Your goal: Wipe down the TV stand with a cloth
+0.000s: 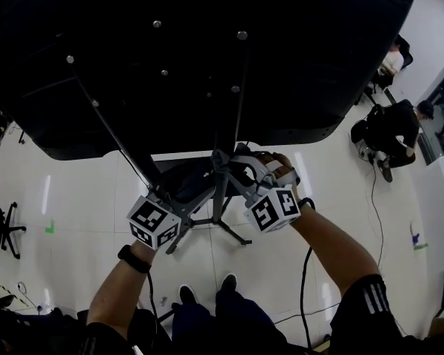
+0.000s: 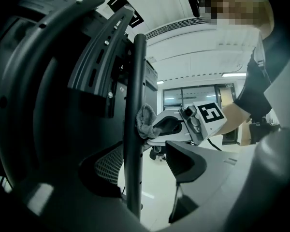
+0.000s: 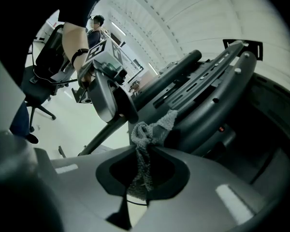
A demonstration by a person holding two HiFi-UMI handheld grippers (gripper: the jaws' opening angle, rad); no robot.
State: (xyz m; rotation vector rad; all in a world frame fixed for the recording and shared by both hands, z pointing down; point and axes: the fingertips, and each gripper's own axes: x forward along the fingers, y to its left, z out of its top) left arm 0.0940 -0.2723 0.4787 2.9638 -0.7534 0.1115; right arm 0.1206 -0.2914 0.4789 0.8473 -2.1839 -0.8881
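Note:
The TV stand's black pole rises under the big black TV back. My left gripper is open, its jaws standing either side of the pole, the left pad close against it. In the head view it reaches the pole from the left. My right gripper is shut on a grey cloth. The cloth's bunched end presses against the pole just above my left jaws. From the head view the right gripper comes in from the right.
The stand's legs spread on the pale tiled floor. The person's shoes are just behind them. A cable trails on the floor. Seated people are at the far right, an office chair at the left.

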